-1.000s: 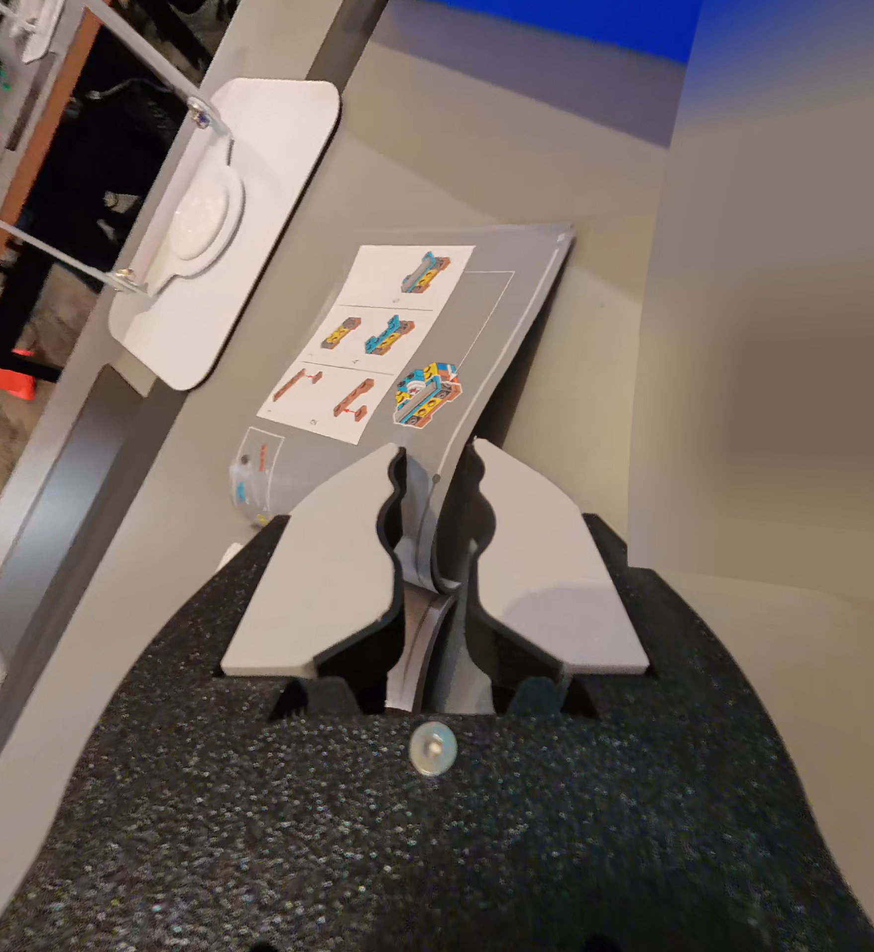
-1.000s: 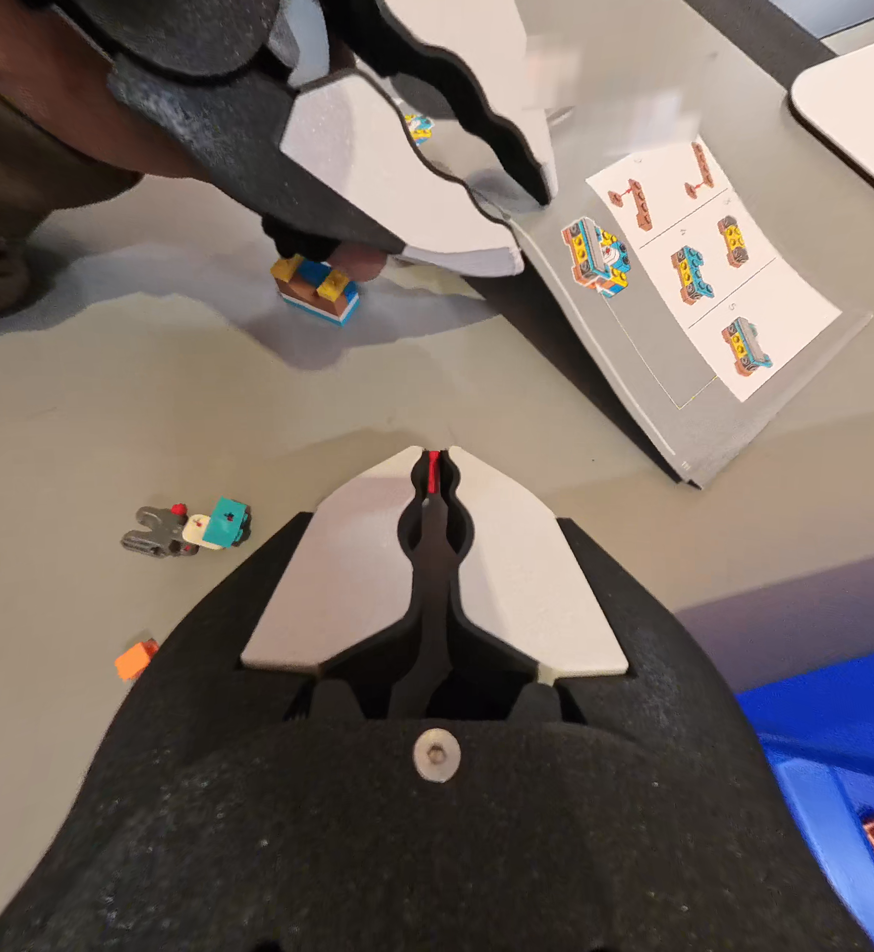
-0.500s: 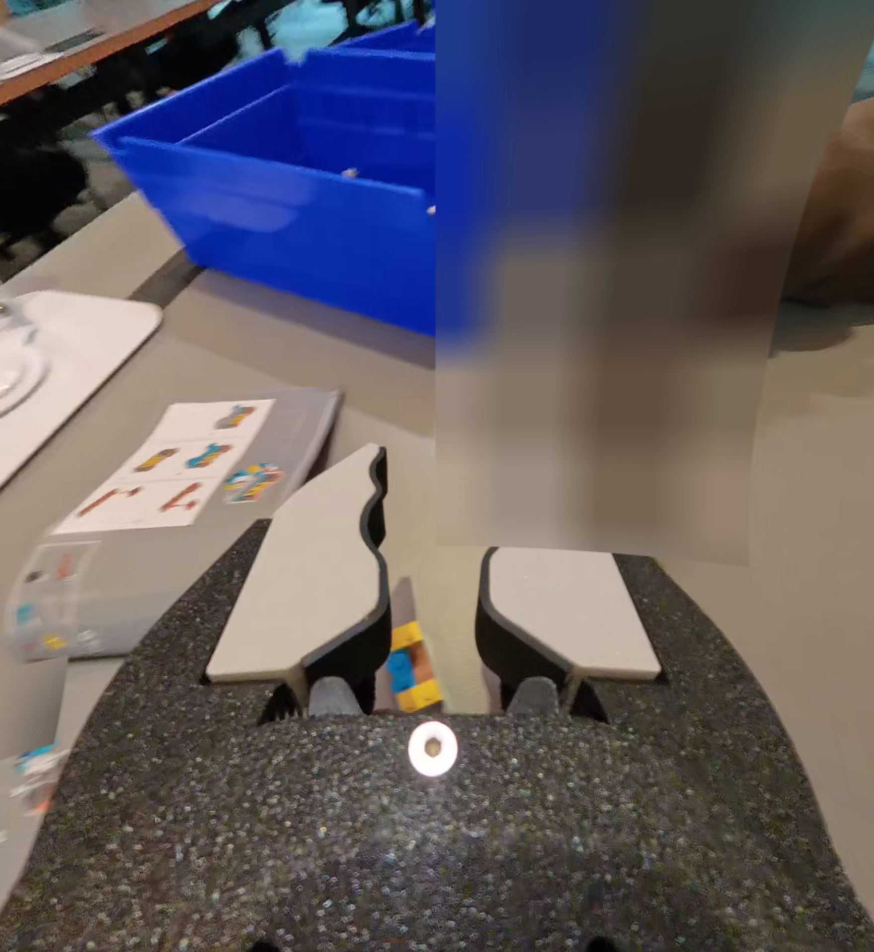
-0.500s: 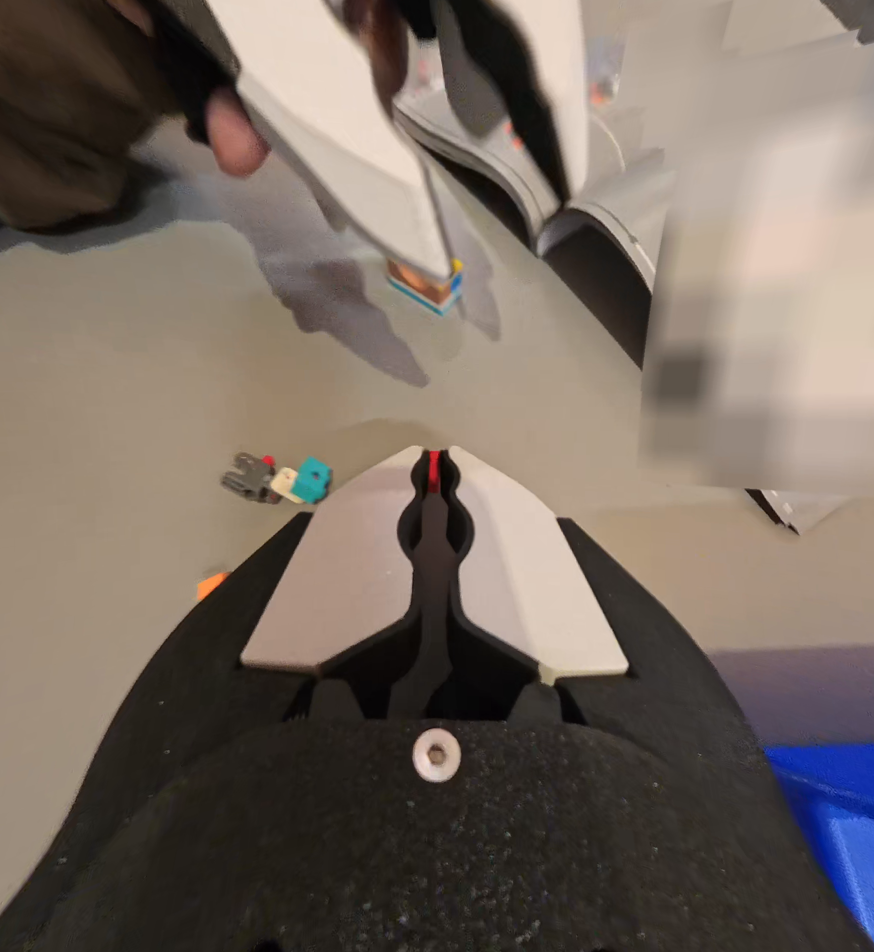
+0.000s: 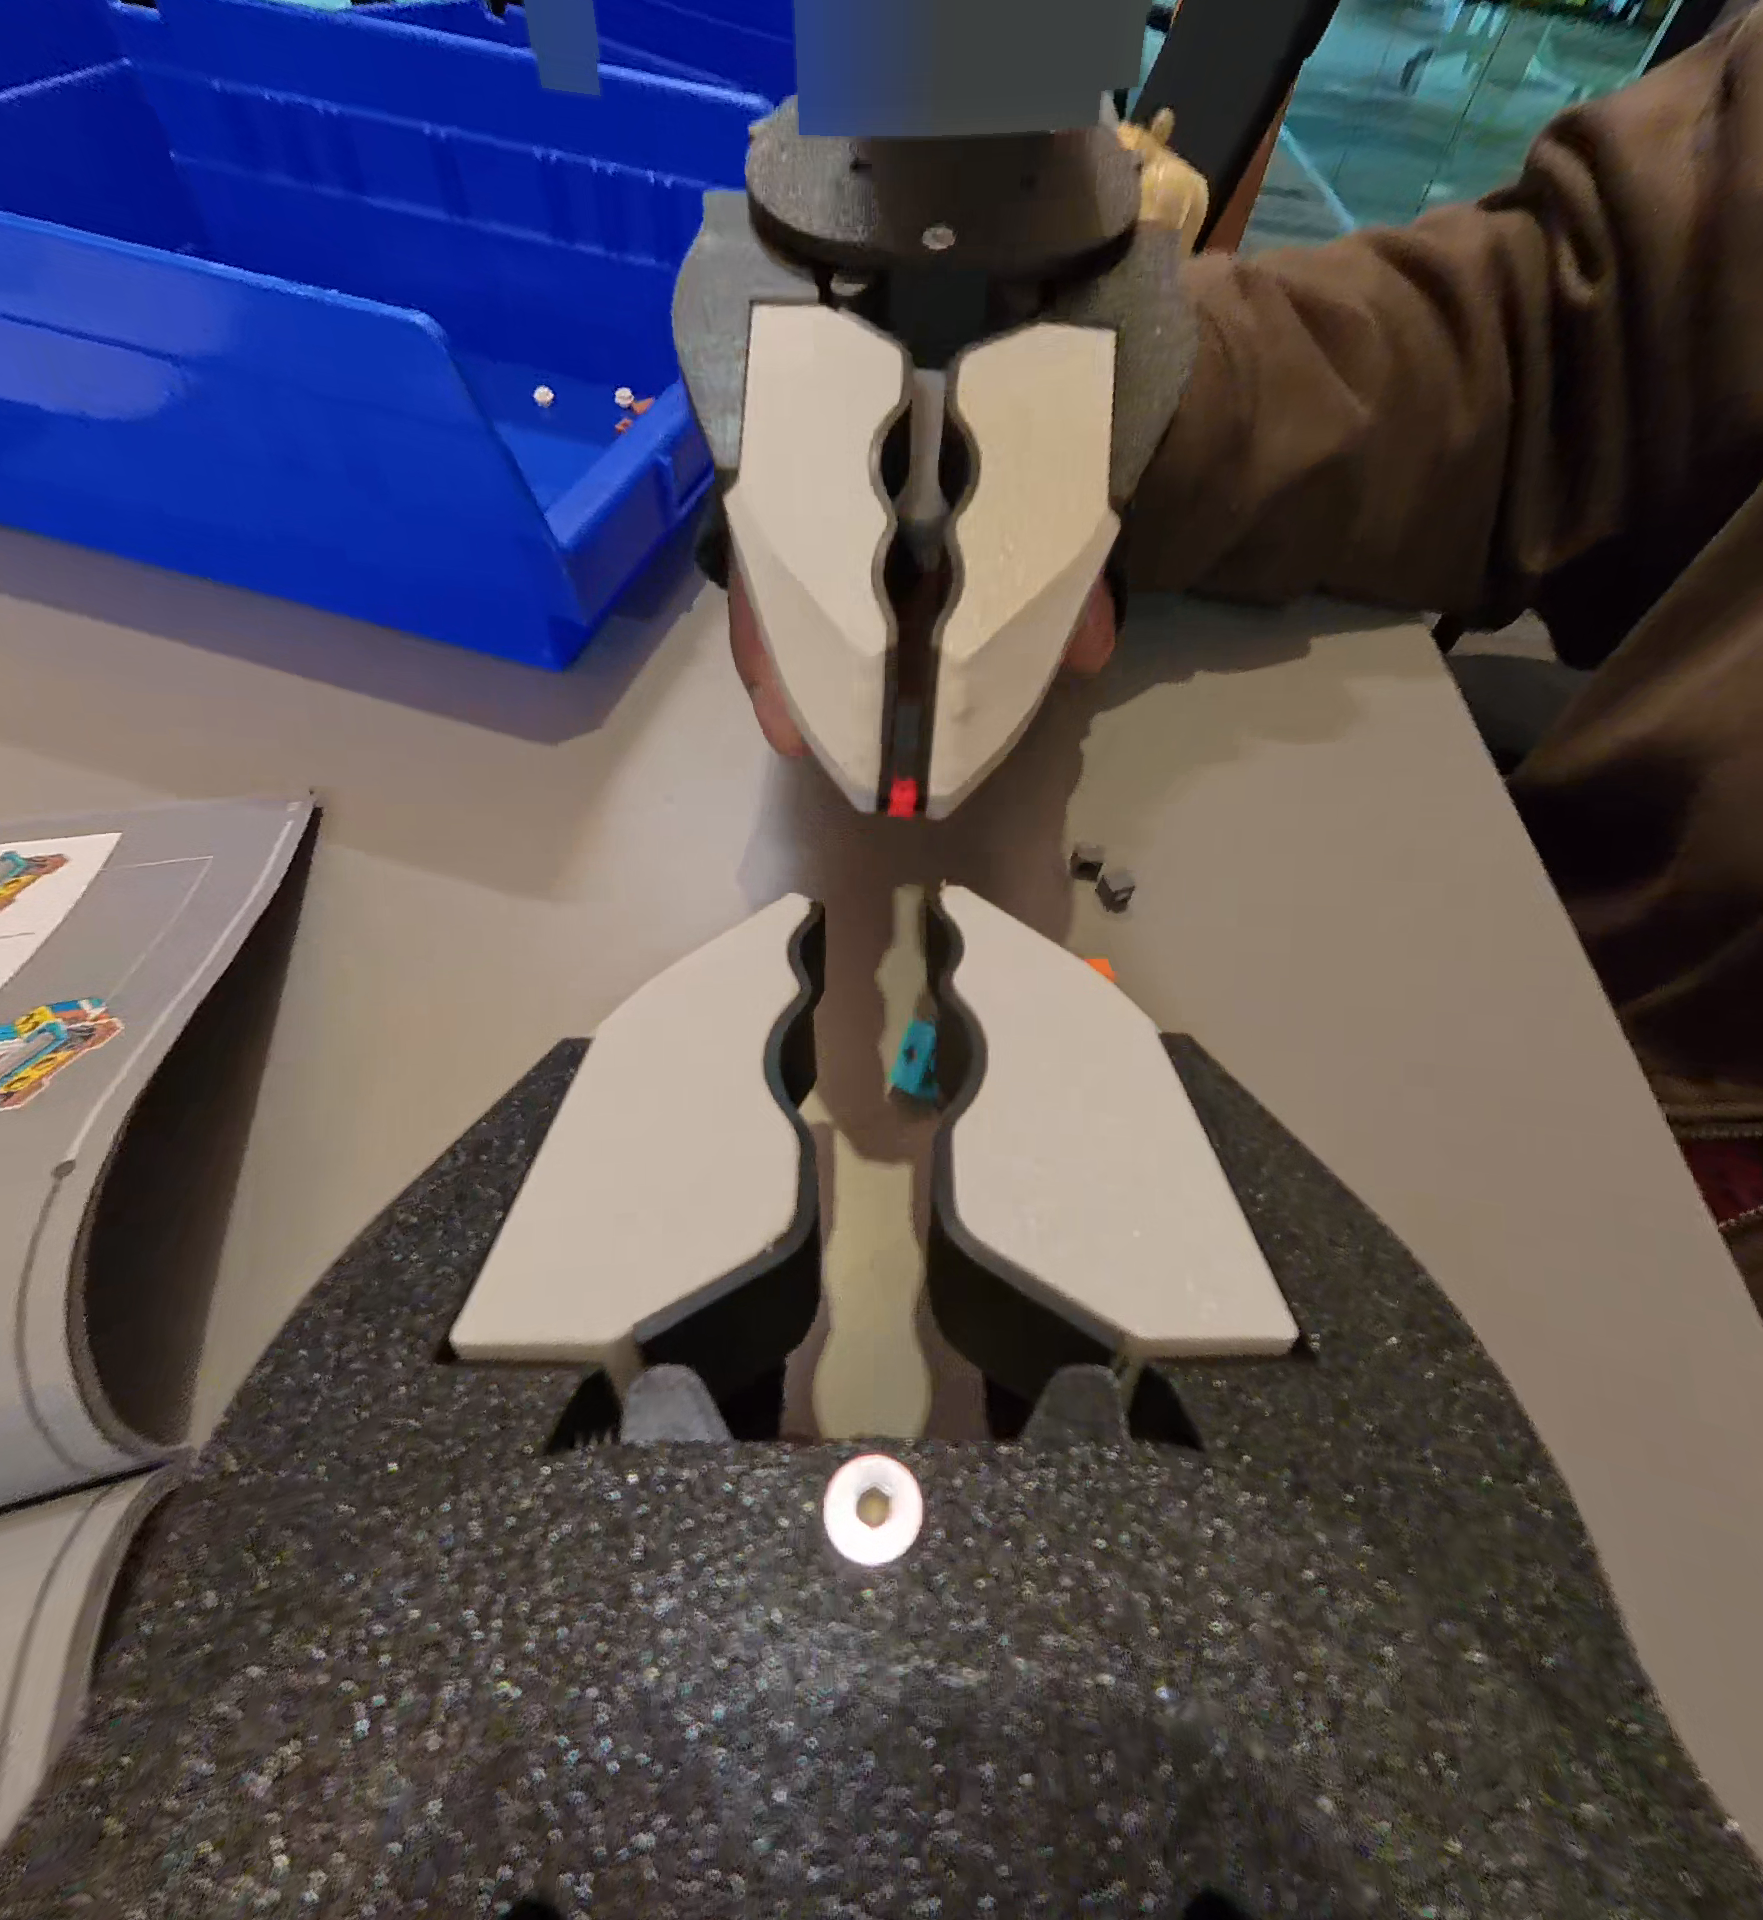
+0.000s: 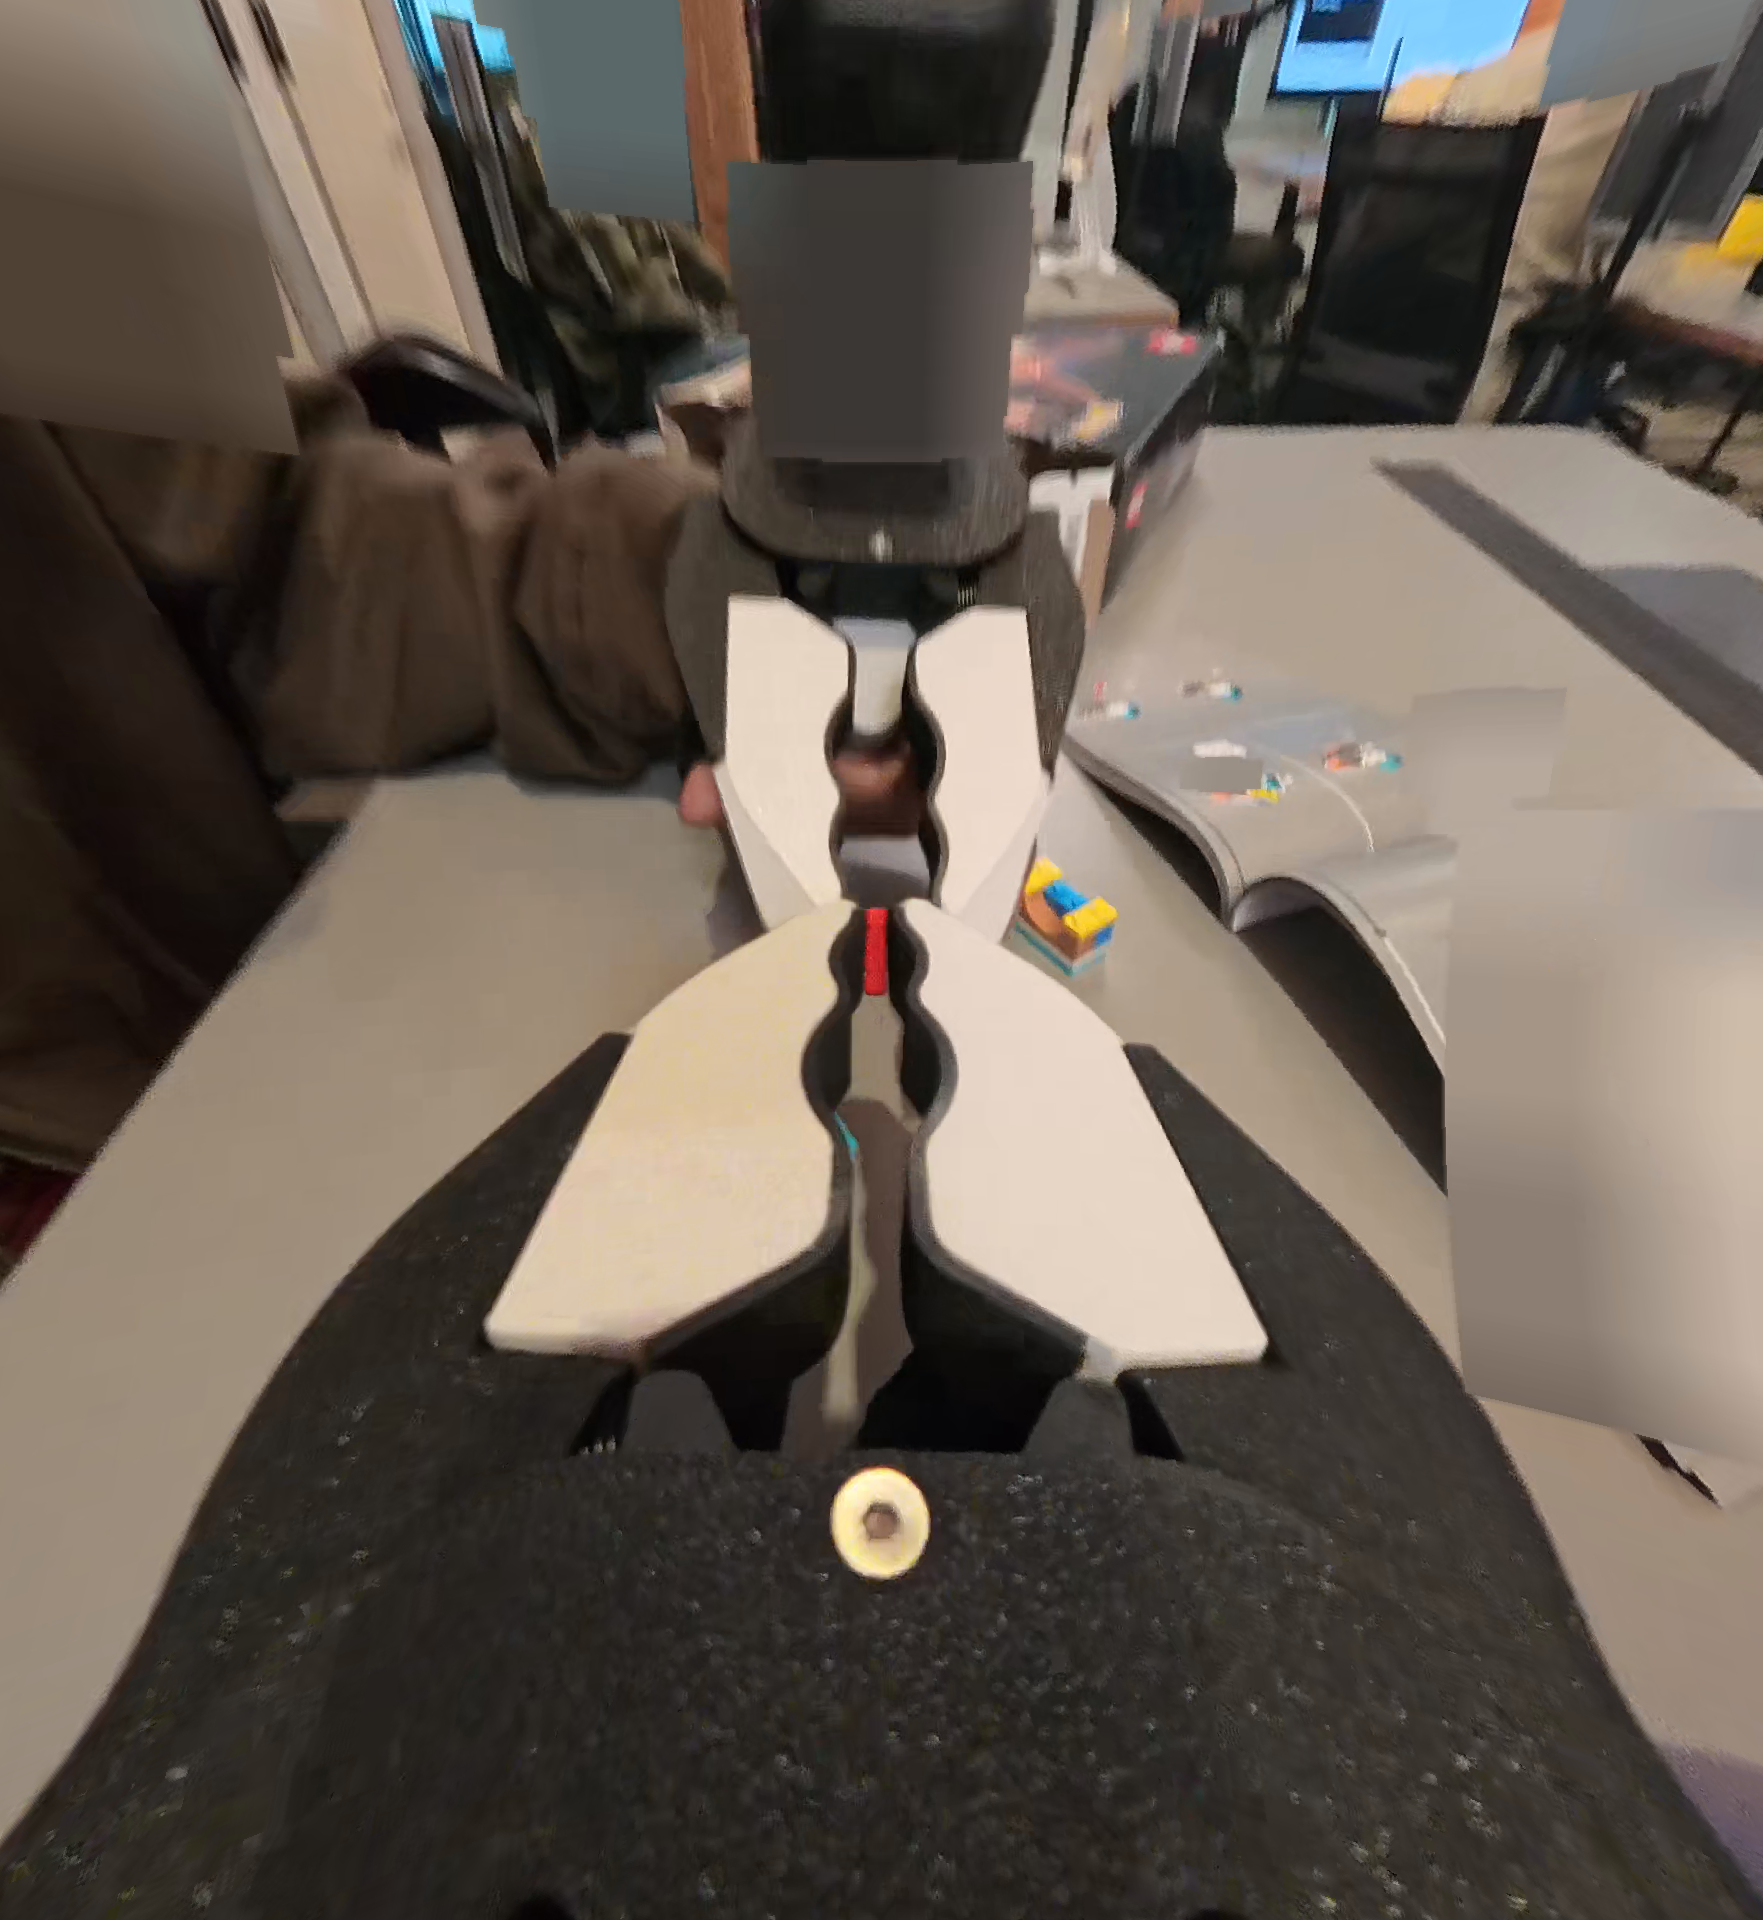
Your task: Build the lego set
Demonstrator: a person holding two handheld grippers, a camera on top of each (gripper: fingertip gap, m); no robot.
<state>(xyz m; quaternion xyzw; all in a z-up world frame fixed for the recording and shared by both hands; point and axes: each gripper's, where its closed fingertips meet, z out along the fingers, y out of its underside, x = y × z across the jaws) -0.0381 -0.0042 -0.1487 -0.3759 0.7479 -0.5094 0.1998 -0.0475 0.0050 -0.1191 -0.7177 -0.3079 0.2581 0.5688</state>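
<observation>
Right tool [image 6: 878,914] pinching red piece [image 6: 875,949].

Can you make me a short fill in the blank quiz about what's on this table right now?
1. The right gripper is pinching a small piece coloured ____.
2. The bins behind the open booklet are coloured ____.
3. The left gripper holds ____ between its fingertips.
4. The small brick build rests on the ____.

Missing words: red; blue; nothing; table
</observation>
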